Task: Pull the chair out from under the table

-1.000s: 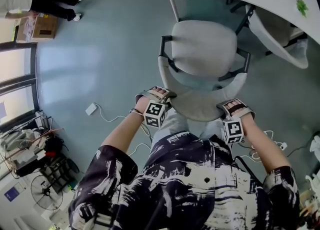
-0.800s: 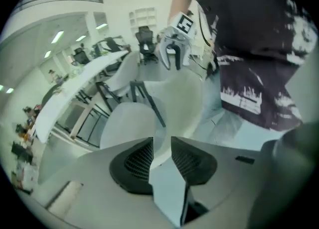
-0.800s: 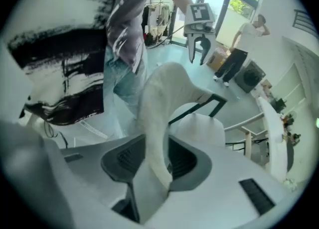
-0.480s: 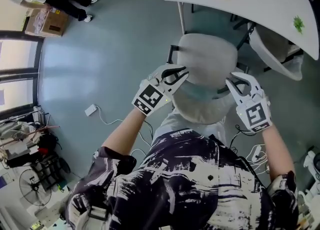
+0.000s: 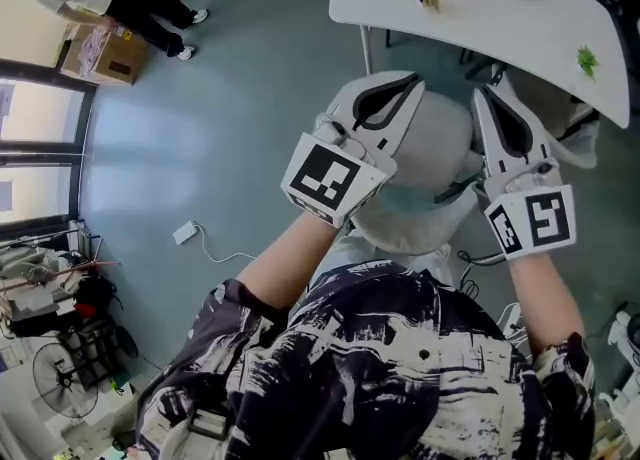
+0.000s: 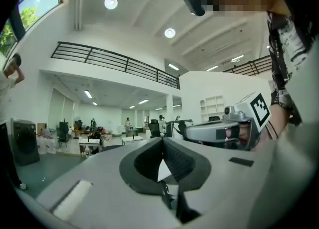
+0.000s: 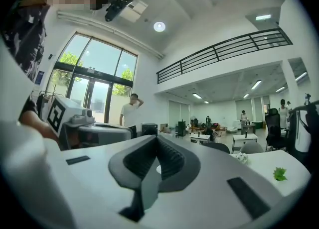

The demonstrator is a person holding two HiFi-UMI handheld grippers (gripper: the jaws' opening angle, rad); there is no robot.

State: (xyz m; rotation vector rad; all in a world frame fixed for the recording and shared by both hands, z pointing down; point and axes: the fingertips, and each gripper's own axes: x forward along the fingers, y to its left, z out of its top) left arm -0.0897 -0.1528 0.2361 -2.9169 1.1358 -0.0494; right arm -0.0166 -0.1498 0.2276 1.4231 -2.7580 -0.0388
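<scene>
Chair stands on the grey floor directly below my two hands, with its curved backrest nearest my body and its seat facing the white worktop beyond. The seat looks largely clear of the worktop's edge, though my own grippers cover part of that gap. My left gripper and right gripper hang high above the chair, side by side. Both point out level across the hall rather than down at the chair. Each has its jaws pressed together with nothing between them. The backrest runs from left to right beneath me, one end under each hand, so neither hand is the nearer. Any further pull, I judge, would mean dropping both hands straight down to that backrest and parting the jaws first.
</scene>
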